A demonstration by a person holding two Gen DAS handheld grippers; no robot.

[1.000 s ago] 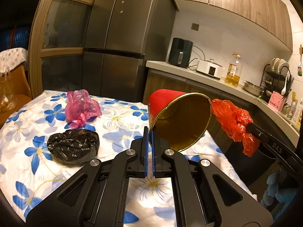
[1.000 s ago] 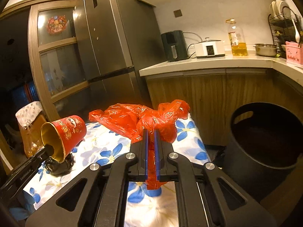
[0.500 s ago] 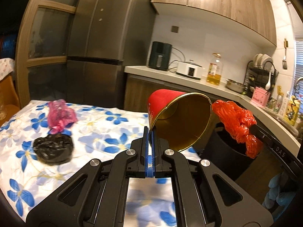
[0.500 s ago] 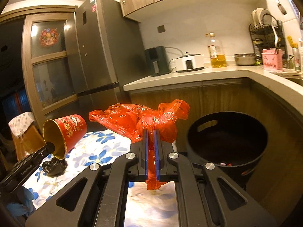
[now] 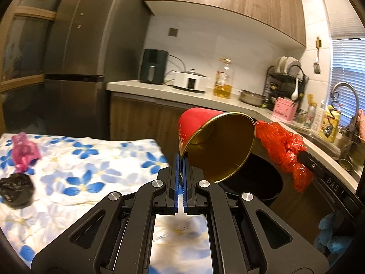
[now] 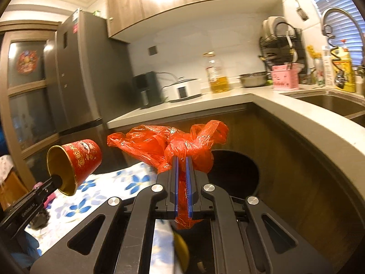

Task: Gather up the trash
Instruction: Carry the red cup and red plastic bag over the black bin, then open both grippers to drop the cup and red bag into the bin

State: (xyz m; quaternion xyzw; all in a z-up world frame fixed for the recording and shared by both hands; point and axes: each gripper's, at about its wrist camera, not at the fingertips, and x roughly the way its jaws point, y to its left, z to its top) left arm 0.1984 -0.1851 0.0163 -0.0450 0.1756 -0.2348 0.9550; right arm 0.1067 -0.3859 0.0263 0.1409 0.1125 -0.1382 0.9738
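Kitchen cupboards and a grey fridge (image 5: pixel 75 52) stand behind a table (image 5: pixel 95 159) with a blue-flower cloth. Left tongs (image 5: pixel 181 159) are squeezed shut on the rim of a red paper cup (image 5: pixel 216 141), tipped sideways, mouth facing the camera. Right tongs (image 6: pixel 181 162) pinch a crumpled red plastic bag (image 6: pixel 168 143). Both hang above the black trash bin (image 5: pixel 257 182) beside the table. A black bag (image 5: pixel 16 187) and pink bag (image 5: pixel 24 150) lie on the table.
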